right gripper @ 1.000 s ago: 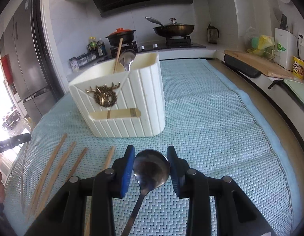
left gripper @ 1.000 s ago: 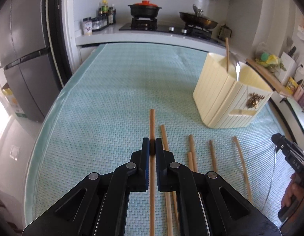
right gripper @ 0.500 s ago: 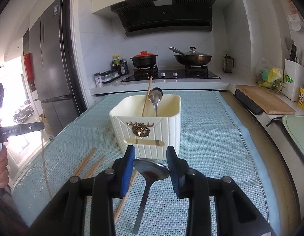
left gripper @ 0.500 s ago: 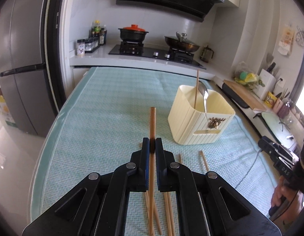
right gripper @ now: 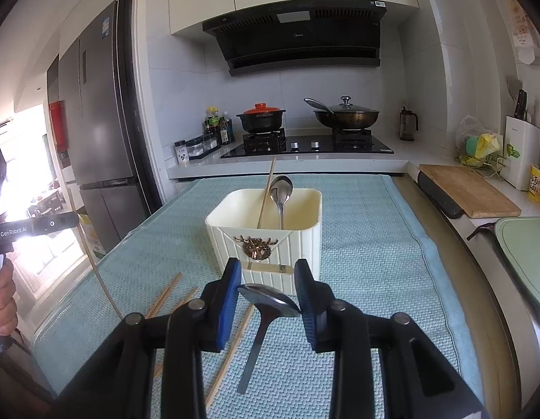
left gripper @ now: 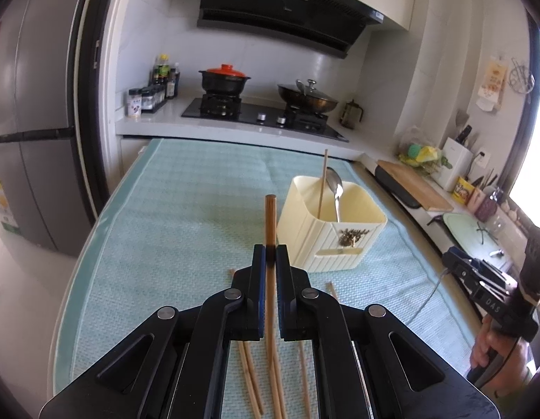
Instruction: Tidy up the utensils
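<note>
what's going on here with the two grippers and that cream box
A person is sorting utensils with a handheld gripper in each hand. The left gripper is shut on a wooden chopstick, lifted off the teal mat. The right gripper holds a metal spoon by its bowl, handle hanging down. Both are short of the cream utensil holder, which already holds one chopstick and one spoon. More loose chopsticks lie on the mat.

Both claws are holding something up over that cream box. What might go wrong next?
The right gripper pinches the spoon only by its bowl edges, handle hanging, so it may swivel or slip. The left gripper holds one chopstick; the holder already contains a leaning chopstick and spoon that newcomers might hit.
</note>
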`<state>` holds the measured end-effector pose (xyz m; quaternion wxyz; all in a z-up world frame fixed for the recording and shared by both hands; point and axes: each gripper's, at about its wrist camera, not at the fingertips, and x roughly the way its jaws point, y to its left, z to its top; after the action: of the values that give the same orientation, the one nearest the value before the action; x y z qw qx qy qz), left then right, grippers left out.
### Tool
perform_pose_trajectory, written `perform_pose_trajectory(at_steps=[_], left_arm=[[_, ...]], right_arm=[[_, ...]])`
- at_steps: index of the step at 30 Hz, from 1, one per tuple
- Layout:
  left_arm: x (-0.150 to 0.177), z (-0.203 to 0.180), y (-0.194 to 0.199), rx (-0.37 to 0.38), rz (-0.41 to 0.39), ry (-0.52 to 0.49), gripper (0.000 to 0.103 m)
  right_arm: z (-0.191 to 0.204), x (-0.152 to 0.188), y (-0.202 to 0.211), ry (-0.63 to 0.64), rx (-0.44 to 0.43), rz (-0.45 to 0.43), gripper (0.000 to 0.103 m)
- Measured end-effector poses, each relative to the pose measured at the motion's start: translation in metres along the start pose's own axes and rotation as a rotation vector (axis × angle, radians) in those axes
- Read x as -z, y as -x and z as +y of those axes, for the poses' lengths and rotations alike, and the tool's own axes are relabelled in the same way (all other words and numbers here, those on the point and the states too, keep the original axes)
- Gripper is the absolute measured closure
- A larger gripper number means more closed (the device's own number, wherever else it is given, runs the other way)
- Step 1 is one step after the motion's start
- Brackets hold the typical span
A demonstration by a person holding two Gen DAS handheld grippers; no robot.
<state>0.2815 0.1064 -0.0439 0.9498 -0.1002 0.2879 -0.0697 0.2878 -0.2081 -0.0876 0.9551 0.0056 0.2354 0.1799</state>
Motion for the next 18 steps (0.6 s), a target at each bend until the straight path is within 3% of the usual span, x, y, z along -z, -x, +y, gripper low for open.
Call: perform_pose_trajectory(at_steps=[8, 11, 18], left_arm=[[0.004, -0.005, -0.004, 0.004, 0.008, -0.007, 0.100], [0.004, -0.007, -0.005, 0.004, 0.013, -0.009, 0.100], [0.005, -0.007, -0.007, 0.005, 0.020, -0.008, 0.100]], right_arm=[[-0.004, 0.000, -0.001, 0.003, -0.002, 0.020, 0.072], [-0.003, 0.000, 0.001, 0.010, 0.000, 0.022, 0.094], [-0.016, 0.002, -0.003, -0.020, 0.031, 0.045, 0.094]])
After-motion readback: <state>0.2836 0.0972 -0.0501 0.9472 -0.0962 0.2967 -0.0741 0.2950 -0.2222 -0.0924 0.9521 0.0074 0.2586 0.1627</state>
